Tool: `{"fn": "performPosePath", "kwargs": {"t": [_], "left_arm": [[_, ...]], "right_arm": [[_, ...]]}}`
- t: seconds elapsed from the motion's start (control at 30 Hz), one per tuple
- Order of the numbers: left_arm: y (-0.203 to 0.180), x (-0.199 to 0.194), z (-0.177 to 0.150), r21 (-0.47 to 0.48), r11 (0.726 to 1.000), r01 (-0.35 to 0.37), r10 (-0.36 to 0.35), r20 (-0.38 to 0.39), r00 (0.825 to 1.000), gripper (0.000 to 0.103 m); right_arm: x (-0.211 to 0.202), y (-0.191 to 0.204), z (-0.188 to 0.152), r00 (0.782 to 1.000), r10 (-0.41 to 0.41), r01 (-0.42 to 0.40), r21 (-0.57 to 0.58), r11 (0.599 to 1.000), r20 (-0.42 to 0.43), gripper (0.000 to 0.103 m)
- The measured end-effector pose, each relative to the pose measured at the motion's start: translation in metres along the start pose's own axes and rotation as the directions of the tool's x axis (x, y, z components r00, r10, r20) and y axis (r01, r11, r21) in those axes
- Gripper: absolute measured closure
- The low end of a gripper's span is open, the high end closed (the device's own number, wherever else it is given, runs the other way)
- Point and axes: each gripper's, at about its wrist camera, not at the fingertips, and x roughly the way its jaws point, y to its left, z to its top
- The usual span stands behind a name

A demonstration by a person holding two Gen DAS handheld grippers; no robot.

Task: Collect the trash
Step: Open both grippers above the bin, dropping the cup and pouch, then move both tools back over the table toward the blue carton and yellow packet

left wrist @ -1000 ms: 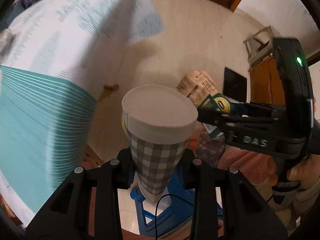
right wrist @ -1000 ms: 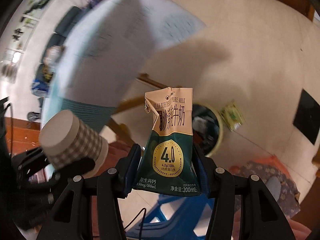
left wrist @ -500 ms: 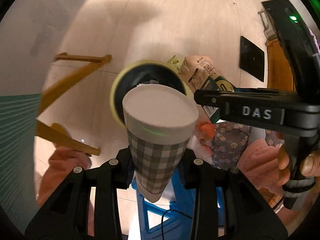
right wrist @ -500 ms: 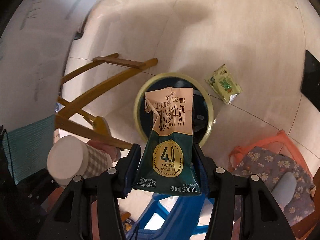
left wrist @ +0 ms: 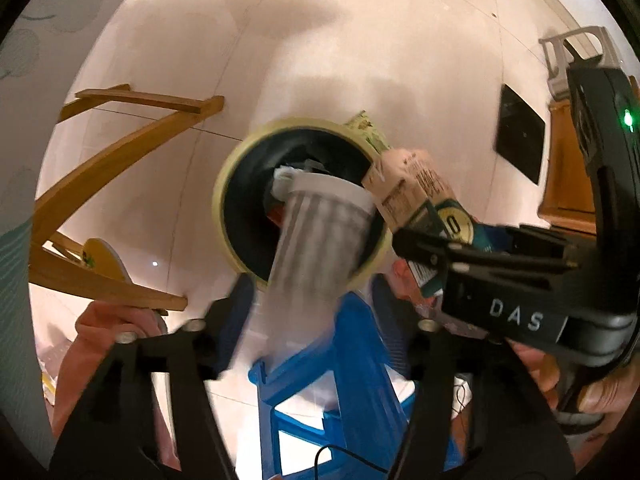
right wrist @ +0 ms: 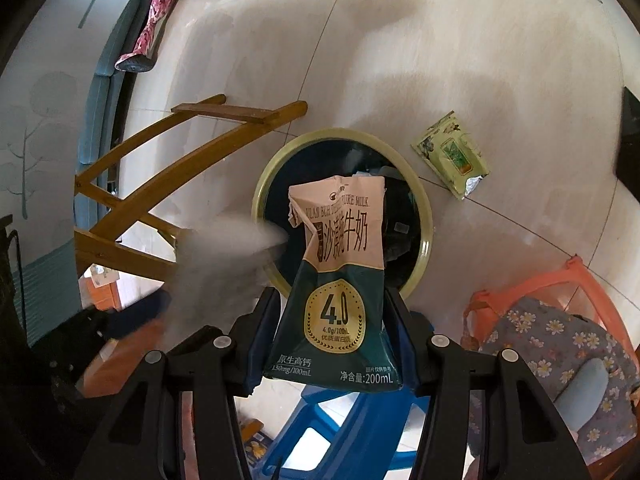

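Left gripper [left wrist: 312,300] opening, cup [left wrist: 320,232] (blurred) btwn, over bin [left wrist: 224,200].

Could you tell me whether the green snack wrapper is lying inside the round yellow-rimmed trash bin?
No, the green snack wrapper lies on the tiled floor beside the bin.

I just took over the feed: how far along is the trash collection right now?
Done: some rubbish already lies in the yellow-rimmed bin. In hand: the left hand-held gripper is opening, and the checked paper cup is blurred, dropping toward the bin; the right hand-held gripper grips the milk carton above it. Left: release the carton, then fetch the green wrapper from the floor.
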Motion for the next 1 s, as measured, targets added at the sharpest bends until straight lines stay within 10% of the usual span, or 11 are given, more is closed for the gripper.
{"fn": "performPosePath", "kwargs": {"t": [0.47, 1.0], "left_arm": [[0.017, -0.004, -0.004, -0.076, 0.997, -0.006, 0.007, 0.014, 1.0, 0.026], [0.008, -0.087, -0.049, -0.077, 0.996, 0.047, -0.044, 0.045, 0.998, 0.027]], "right_arm": [[-0.001, 0.003, 0.0, 1.0, 0.022, -0.022, 0.013, 1.0, 0.001, 0.039], [-0.084, 0.04, -0.035, 0.991, -0.133, 0.132, -0.067, 0.989, 0.002, 0.039]]}}
